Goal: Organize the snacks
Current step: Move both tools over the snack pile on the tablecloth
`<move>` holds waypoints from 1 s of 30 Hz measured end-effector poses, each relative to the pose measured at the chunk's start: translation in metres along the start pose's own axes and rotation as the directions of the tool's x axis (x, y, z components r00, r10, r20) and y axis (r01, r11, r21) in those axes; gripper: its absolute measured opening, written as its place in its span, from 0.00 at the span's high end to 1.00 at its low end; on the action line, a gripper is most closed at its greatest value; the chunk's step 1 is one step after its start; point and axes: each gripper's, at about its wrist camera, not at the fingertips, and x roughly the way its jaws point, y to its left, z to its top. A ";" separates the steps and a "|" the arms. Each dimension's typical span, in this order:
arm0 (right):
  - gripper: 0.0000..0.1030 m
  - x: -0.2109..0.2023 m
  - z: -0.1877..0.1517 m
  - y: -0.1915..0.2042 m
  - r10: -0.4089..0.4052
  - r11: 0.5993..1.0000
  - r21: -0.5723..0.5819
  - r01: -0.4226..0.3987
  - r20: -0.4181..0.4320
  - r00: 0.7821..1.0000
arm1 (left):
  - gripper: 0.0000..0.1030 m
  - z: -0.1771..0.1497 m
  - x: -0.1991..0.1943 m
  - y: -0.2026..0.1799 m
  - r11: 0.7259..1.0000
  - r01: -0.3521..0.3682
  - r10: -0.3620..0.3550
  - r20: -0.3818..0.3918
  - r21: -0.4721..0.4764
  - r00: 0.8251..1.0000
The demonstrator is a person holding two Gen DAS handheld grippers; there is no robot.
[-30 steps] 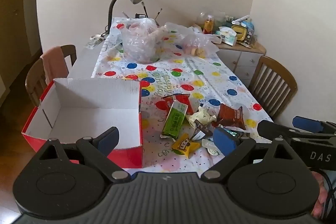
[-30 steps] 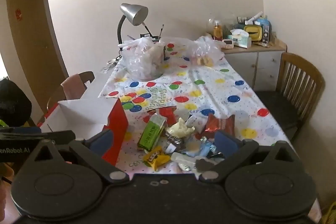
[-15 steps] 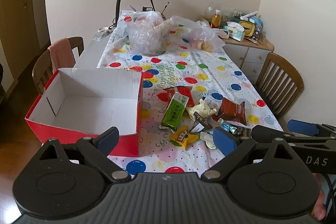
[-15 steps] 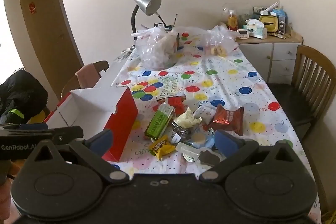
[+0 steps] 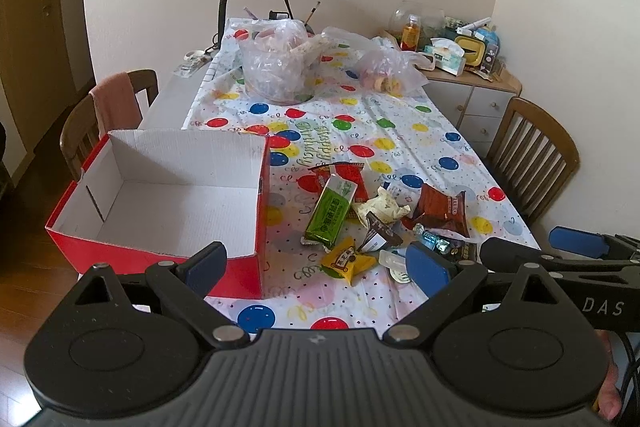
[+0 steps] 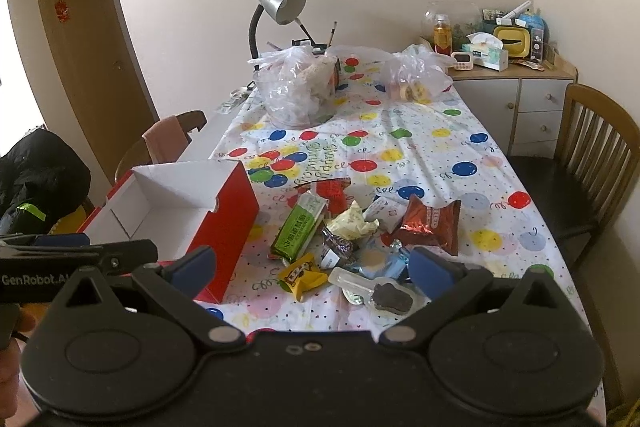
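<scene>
Snack pile (image 5: pixel 372 223) on balloon-print tablecloth (image 5: pixel 400 131), near right part of table, just right of box. Contents: long green bar (image 5: pixel 330 213), small yellow packet (image 5: pixel 348 261), glossy brown-red pouch (image 5: pixel 442 209), red wrapper (image 5: pixel 340 177), crumpled pale wrapper (image 5: pixel 382 205), clear cups at near edge. Red cardboard box (image 5: pixel 168 199), white inside, lid off, nothing inside. Left gripper (image 5: pixel 318 263) spread wide, holding nothing, above near table edge. Right gripper (image 6: pixel 312 267) likewise spread, empty-fingered.
</scene>
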 end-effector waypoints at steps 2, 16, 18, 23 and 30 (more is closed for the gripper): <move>0.00 0.000 0.000 -0.001 -0.002 1.000 0.003 0.002 0.001 1.000 | 0.06 0.001 0.000 -0.001 1.000 -0.002 0.002 -0.001 -0.004 1.000; 0.00 0.000 0.000 -0.001 0.000 1.000 0.004 0.000 -0.001 1.000 | 0.06 0.002 0.001 -0.005 1.000 -0.003 0.003 -0.004 -0.004 1.000; 0.00 0.000 0.001 -0.001 -0.001 1.000 0.004 0.001 -0.001 1.000 | 0.06 0.002 0.001 -0.005 1.000 -0.004 0.004 -0.004 -0.003 1.000; 0.00 0.000 0.001 -0.001 -0.003 1.000 0.006 0.003 0.001 1.000 | 0.06 0.001 0.001 -0.005 1.000 -0.003 0.003 -0.006 -0.004 1.000; 0.00 0.000 0.001 -0.002 -0.004 1.000 0.007 0.004 -0.001 1.000 | 0.06 0.001 0.002 -0.006 1.000 -0.002 0.002 -0.005 -0.005 1.000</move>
